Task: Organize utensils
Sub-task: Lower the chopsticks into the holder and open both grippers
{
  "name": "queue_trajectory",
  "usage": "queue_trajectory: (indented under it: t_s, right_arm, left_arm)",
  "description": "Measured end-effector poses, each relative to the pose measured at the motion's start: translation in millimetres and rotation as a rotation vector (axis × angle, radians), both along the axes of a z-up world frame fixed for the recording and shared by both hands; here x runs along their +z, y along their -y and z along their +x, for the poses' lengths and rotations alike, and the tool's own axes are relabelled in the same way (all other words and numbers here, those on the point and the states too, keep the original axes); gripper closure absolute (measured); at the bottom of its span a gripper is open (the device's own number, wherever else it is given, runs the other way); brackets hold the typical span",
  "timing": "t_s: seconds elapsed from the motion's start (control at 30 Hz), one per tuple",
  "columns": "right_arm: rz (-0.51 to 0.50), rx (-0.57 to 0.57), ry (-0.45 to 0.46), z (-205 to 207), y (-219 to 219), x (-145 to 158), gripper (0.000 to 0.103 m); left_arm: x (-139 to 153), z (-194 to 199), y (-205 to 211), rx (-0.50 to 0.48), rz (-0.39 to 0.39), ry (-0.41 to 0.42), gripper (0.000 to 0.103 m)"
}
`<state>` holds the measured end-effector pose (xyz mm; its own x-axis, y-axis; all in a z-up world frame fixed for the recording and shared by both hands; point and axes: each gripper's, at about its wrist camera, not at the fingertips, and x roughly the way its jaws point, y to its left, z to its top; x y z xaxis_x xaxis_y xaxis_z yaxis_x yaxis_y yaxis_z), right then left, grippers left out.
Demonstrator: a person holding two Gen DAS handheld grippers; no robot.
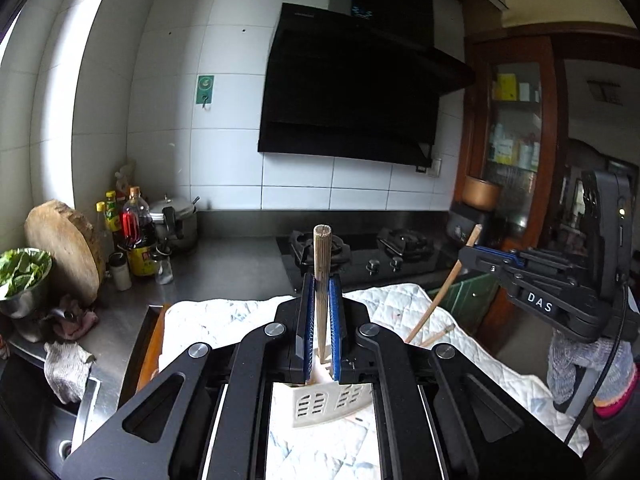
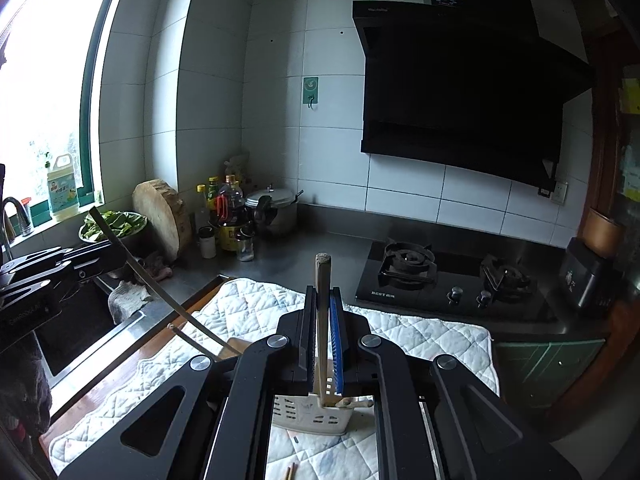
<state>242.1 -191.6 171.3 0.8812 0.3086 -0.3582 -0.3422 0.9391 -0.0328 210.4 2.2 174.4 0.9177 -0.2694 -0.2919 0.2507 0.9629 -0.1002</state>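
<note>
My left gripper (image 1: pixel 321 286) is shut on a wooden chopstick (image 1: pixel 322 256) that stands upright, its lower end in the white slotted utensil holder (image 1: pixel 320 404) on the quilted cloth (image 1: pixel 224 316). My right gripper (image 2: pixel 323 296) is shut on another wooden chopstick (image 2: pixel 321 280), also upright with its lower end in the same holder (image 2: pixel 308 414). The right gripper shows in the left wrist view (image 1: pixel 468 254) holding its slanted stick (image 1: pixel 440 292). The left gripper shows in the right wrist view (image 2: pixel 116 254) with its stick (image 2: pixel 160 292).
A gas hob (image 2: pixel 452 280) lies behind the cloth. Sauce bottles (image 2: pixel 230 216), a pressure cooker (image 2: pixel 274 208), a round wooden board (image 2: pixel 164 216) and a bowl of greens (image 2: pixel 114 224) stand at the back left. A sink (image 2: pixel 80 320) is at the left. Two chopsticks (image 2: pixel 290 472) lie on the cloth.
</note>
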Motion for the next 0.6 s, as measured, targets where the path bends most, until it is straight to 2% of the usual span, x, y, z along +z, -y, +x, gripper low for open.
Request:
queue_trajectory:
  t_s: [0.2,0.37,0.6]
  right_arm:
    - [-0.006,-0.002,-0.002,13,-5,-7,0.096]
    - [-0.022,-0.010,-0.056,26,-7,-22,0.096]
    - [-0.039,-0.016,-0.118,38,-8,-44,0.096]
  left_arm:
    - [-20,22,0,0.015,0.007,-0.065,0.097]
    - [-36,35,-1,0.019,0.012,-0.119,0.097]
    - [-50,39,0,0.015,0.037,-0.153,0.097]
